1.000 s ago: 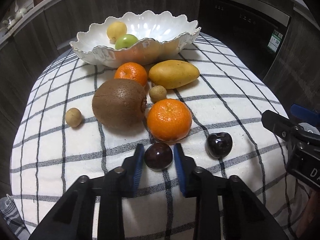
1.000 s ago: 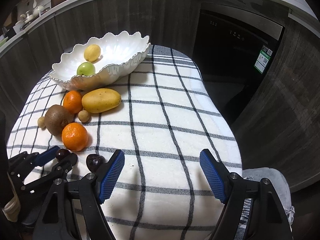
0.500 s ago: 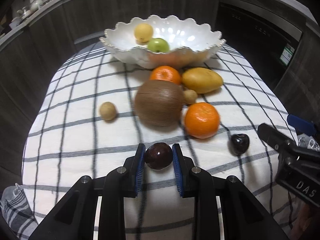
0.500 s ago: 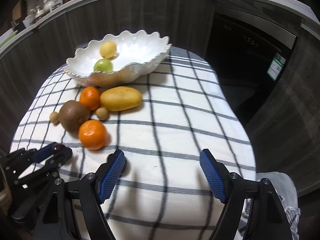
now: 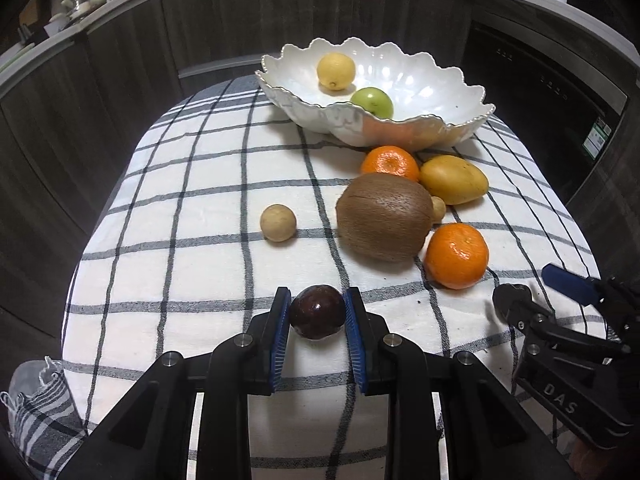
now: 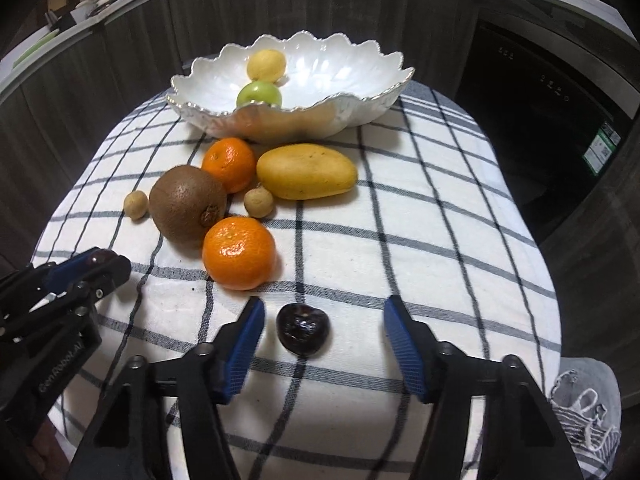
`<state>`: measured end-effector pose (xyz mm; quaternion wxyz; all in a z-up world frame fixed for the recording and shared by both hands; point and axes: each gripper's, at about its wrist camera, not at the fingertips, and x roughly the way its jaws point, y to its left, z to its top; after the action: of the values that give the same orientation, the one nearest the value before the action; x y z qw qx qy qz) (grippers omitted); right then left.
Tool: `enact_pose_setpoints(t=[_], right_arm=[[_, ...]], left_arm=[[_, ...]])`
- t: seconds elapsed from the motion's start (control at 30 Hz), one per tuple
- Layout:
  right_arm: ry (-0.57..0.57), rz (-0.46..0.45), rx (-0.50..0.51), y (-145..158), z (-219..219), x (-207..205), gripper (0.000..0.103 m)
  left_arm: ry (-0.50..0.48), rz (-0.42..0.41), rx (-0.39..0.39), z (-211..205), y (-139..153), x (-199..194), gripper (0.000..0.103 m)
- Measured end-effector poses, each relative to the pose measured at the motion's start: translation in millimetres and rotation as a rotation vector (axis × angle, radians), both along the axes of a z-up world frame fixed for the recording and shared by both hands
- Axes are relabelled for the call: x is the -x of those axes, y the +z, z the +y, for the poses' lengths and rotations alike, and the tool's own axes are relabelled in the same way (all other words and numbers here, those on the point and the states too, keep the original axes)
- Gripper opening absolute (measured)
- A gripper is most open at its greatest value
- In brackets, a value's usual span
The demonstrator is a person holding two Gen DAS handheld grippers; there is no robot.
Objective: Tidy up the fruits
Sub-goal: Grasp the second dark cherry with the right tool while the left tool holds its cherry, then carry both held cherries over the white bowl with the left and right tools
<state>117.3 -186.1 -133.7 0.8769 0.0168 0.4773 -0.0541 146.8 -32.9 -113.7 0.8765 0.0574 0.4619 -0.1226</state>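
My left gripper (image 5: 317,314) is shut on a dark cherry (image 5: 317,317), lifted just above the checked cloth. A second dark cherry (image 6: 303,330) lies on the cloth between the closing jaws of my right gripper (image 6: 324,326); the blue pads do not touch it. The white scalloped bowl (image 6: 352,108) at the back holds a lemon (image 6: 266,65) and a green apple (image 6: 259,94). In front of it lie two mandarins (image 6: 239,253) (image 6: 229,164), a kiwi (image 6: 187,205), a mango (image 6: 306,171) and two small tan fruits (image 6: 259,202) (image 6: 135,205).
The checked cloth (image 6: 420,220) covers a small rounded table whose edges drop off on all sides. Dark wood cabinets and a black appliance (image 6: 540,120) stand behind. My left gripper (image 6: 96,270) shows at the left edge of the right wrist view.
My left gripper closed on its cherry and carried it left, away from the fruit pile. My right gripper moved left over the second cherry and its jaws narrowed.
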Motion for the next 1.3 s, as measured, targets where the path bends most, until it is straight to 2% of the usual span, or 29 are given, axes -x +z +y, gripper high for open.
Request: enact_pose_setpoints(t=[0.1,0.23,0.3,0.5,0.9,1.3], right_arm=[[0.007,0.015,-0.003,-4.7,1.8,-1.8,0.053],[0.028,0.039,-0.016,-11.3,5.6,-2.6,0.034],[0.033,0.039,-0.022,-13.0,6.3,-1.8,0.031],[0.030,0.032,-0.036,-7.6,3.6,-0.2,0.031],[0.041,-0.052,-0.043,27.7,3.2,-1.6,0.031],[0.060,-0.160,-0.057,71.5,-2.1,-41.1,0.031]], left_arm=[[0.002,-0.004,0.003,0.9,0.7,-0.1,0.027],[0.002,-0.006,0.004,1.6,1.3,0.1,0.027],[0.003,-0.008,0.005,2.0,2.0,0.4,0.027],[-0.002,-0.015,0.004,0.7,4.1,1.6,0.027],[-0.004,-0.049,0.012,-4.5,18.8,-3.1,0.027],[0.026,-0.127,0.029,-10.7,62.9,-52.2,0.027]])
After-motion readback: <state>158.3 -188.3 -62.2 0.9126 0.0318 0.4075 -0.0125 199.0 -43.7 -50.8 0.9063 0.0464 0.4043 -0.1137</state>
